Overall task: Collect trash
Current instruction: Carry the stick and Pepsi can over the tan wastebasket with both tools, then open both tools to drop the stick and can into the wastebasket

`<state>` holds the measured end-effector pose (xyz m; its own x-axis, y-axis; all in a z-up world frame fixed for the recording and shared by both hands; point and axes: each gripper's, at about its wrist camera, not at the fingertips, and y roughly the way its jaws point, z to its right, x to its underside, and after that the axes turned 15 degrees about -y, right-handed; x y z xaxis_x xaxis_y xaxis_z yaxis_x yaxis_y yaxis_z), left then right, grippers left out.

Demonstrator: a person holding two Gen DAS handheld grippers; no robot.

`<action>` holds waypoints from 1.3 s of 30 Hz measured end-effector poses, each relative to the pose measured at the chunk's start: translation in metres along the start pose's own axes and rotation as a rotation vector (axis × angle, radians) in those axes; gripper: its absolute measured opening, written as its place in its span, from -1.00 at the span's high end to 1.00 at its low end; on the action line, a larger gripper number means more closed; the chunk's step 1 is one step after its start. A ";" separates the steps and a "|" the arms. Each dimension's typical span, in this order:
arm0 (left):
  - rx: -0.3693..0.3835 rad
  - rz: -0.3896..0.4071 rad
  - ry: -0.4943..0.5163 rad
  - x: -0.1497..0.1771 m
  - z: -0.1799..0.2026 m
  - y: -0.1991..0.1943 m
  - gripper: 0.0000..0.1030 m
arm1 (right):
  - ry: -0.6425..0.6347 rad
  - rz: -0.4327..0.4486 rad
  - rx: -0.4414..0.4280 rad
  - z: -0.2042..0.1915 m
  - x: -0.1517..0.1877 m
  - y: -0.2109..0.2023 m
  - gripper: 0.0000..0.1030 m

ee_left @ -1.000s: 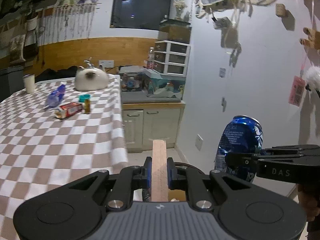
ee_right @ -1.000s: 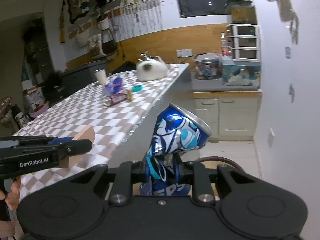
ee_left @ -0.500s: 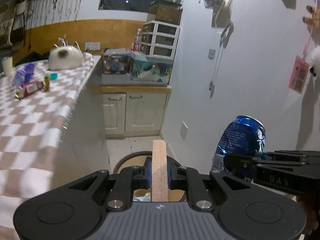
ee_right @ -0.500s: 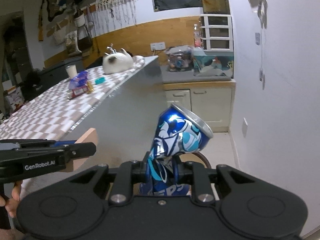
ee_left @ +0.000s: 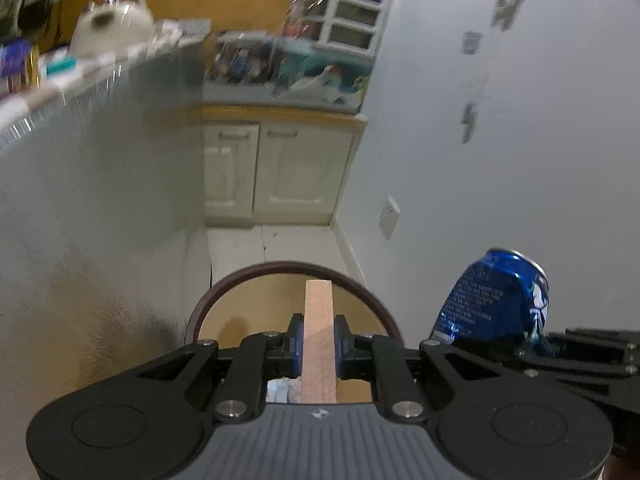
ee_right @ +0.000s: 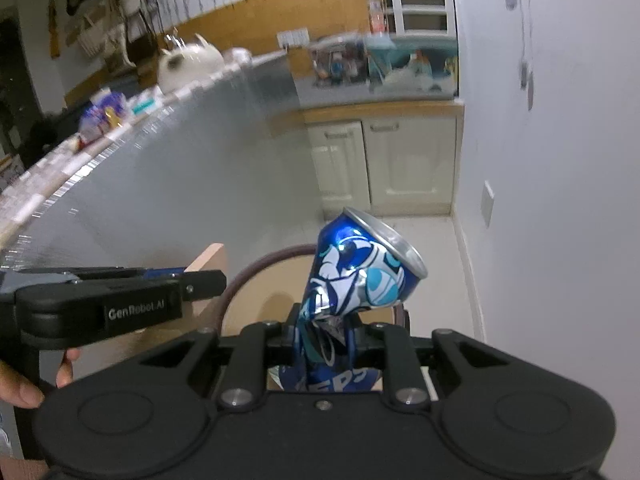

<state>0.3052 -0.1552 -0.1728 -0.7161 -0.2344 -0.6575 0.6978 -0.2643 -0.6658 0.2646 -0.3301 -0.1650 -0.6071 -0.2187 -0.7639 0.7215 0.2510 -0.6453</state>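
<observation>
Both loads have been lowered over the bin (ee_left: 200,308): left claw (ee_left: 319,346) pinching a wooden block (ee_left: 319,320), right claw (ee_right: 326,338) a crushed can (ee_right: 360,276) (neither dropped); tabletop (ee_right: 92,152) litter remains.

Both tongs (ee_left: 319,344) (ee_right: 326,338) clamped, side by side.

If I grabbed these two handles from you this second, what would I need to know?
Left gripper: shut on a wooden block, held above the round bin on the floor.
Right gripper: shut on a crushed blue can, beside the block, at the bin's rim.
Done: both pieces picked up and carried over.
Left: drop both in. More items seem to sit on the table; blurred.
</observation>
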 end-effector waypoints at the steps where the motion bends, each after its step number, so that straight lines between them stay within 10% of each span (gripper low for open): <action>1: -0.004 -0.006 -0.009 -0.002 -0.005 0.011 0.70 | 0.009 -0.011 -0.008 0.003 0.000 0.013 0.60; 16: 0.001 -0.160 -0.090 0.011 -0.052 0.138 0.70 | -0.038 -0.275 -0.029 0.005 0.015 0.164 0.60; 33: -0.010 -0.212 -0.071 0.015 -0.066 0.164 0.70 | -0.087 -0.328 -0.053 -0.002 0.013 0.203 0.58; 39: -0.042 -0.218 -0.059 0.014 -0.066 0.169 0.69 | -0.107 -0.312 -0.048 0.003 0.017 0.194 0.20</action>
<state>0.4147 -0.1418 -0.3178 -0.8491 -0.2303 -0.4754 0.5255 -0.2760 -0.8048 0.3958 -0.2883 -0.3033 -0.7561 -0.3888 -0.5265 0.4886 0.1999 -0.8493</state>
